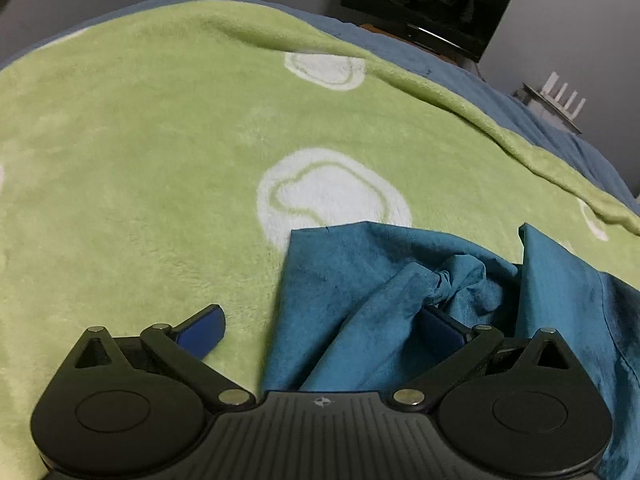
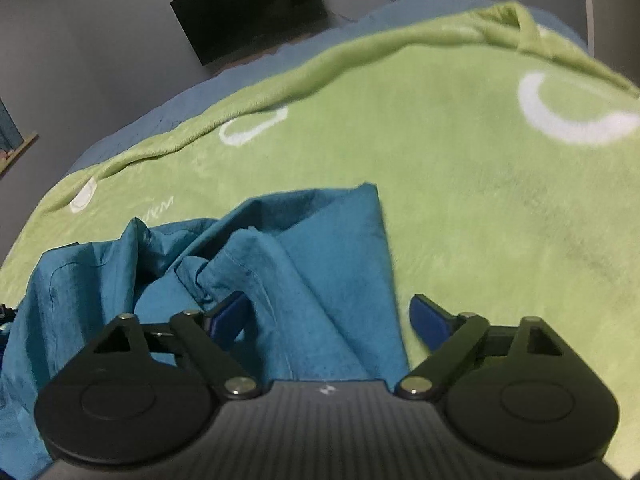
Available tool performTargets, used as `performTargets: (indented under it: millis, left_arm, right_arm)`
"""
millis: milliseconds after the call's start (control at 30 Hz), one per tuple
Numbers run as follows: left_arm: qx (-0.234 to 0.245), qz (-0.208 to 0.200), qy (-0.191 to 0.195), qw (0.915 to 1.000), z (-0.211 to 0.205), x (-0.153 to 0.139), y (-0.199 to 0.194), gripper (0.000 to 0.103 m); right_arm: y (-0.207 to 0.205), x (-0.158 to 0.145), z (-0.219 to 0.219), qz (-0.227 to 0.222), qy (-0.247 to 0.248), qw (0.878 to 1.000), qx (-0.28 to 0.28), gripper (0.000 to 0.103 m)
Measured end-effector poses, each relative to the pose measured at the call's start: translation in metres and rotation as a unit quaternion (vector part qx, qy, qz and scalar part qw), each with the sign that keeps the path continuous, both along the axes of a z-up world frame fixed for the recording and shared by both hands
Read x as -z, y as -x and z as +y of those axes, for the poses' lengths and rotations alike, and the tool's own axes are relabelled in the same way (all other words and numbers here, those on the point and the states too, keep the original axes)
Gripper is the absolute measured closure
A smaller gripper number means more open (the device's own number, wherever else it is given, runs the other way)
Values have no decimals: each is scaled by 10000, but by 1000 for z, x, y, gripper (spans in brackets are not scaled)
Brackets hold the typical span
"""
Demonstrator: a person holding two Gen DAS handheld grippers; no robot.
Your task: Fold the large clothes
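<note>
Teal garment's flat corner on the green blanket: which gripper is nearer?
Neither clearly. The left gripper and right gripper both stand open astride the teal garment, each with the corner just ahead; nothing shows either one closer.

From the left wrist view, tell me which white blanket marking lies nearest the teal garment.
The large white blob, centred on the green blanket; the teal garment overlaps its lower edge. The smaller marking lies farther away, near the fold.

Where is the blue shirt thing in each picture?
Left wrist view: the teal garment is lower right, bunched across the gap between the open fingers.
Right wrist view: the teal garment is lower left to centre.
Shared landmark: the dark screen on the far wall.
</note>
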State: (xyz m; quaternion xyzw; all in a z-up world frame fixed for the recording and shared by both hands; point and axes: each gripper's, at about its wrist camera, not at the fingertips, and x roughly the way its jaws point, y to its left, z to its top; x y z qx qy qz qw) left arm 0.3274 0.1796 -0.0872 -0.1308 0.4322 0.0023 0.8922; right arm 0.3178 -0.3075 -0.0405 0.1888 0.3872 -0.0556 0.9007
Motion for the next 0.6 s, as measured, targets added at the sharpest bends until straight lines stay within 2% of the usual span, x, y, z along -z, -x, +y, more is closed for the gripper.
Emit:
performTargets:
  millis: [33, 67, 100, 133, 167, 200, 233, 267, 300, 333, 400, 500, 600]
  left_arm:
    - [53, 9, -11, 10000, 0, 1, -1, 0]
    - [143, -1, 17, 9999, -1, 0, -1, 5]
    - [230, -23, 39, 9997, -3, -1, -2, 9]
    - [310, -60, 72, 9995, -4, -1, -2, 24]
    - [431, -99, 179, 9989, -4, -4, -1, 44]
    - [498, -117, 191, 9985, -8, -5, 0, 50]
    - [585, -150, 63, 9982, -12, -8, 2, 61]
    - [664, -190, -73, 9976, -16, -10, 4, 70]
    - [707, -237, -230, 9970, -20, -13, 6, 74]
    - [714, -290, -349, 9964, -24, -15, 9, 83]
    - [799, -493, -593, 9938, -32, -24, 17, 90]
    - [832, -893, -830, 9890, -41, -39, 27, 94]
    - [984, -1278, -1064, 9812, -56, -56, 35, 95]
  right_arm:
    - [0, 1, 0, -18, -25, 10000, -11, 14]
    - [0, 1, 1, -27, -24, 10000, -14, 15]
    - [0, 1, 3, -38, -32, 10000, -43, 20]
    - [-1, 2, 4, -50, -54, 9999, -107, 24]
    - [-1, 1, 6, -62, -17, 9999, -119, 30]
    - [-1, 1, 8, -73, 21, 9999, -152, 36]
    - [-1, 0, 10, -105, 35, 9997, -200, 41]
    - [-1, 0, 11, -148, 24, 9996, -252, 53]
    - [-1, -1, 13, -185, 36, 9994, -280, 62]
    - [0, -4, 15, -235, 119, 9992, -301, 65]
    - [1, -8, 20, -363, 292, 9984, -318, 78]
    - [5, -16, 24, -638, 481, 9964, -268, 88]
    - [11, -27, 29, -989, 738, 9922, -174, 93]
